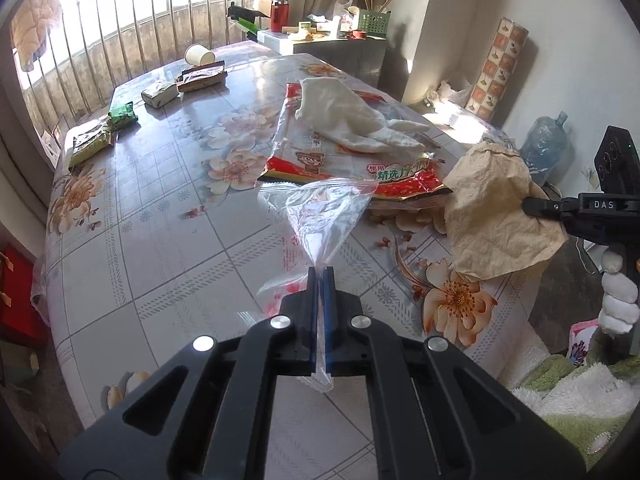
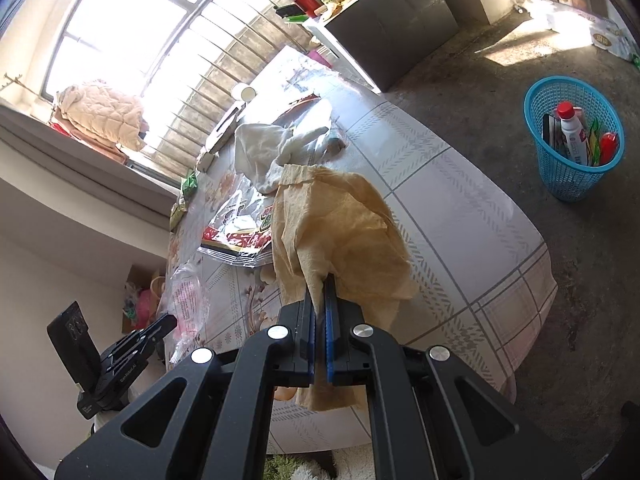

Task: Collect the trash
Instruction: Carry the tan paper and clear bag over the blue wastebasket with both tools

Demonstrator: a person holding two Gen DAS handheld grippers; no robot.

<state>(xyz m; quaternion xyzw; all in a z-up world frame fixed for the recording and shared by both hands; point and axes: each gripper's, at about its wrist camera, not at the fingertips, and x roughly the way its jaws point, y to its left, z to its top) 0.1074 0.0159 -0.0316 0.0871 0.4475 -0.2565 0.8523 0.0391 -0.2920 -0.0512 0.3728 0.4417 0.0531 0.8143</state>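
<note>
My left gripper (image 1: 320, 270) is shut on a clear plastic zip bag (image 1: 316, 210), which hangs lifted off the flowered tablecloth (image 1: 160, 240). My right gripper (image 2: 320, 280) is shut on a crumpled brown paper sheet (image 2: 340, 224), also seen at the right of the left wrist view (image 1: 492, 208). A red printed snack bag (image 1: 340, 152) lies flat mid-table with a white cloth (image 1: 348, 116) on top of it. The left gripper (image 2: 170, 320) shows at the lower left of the right wrist view with the clear bag (image 2: 188, 292) in it.
A blue mesh bin (image 2: 576, 176) holding bottles and wrappers stands on the concrete floor beyond the table's right edge. Green and tan packets (image 1: 120, 114), a paper cup (image 1: 199, 55) and wrappers (image 1: 202, 76) lie along the table's far side. A cluttered cabinet (image 1: 332, 36) stands behind.
</note>
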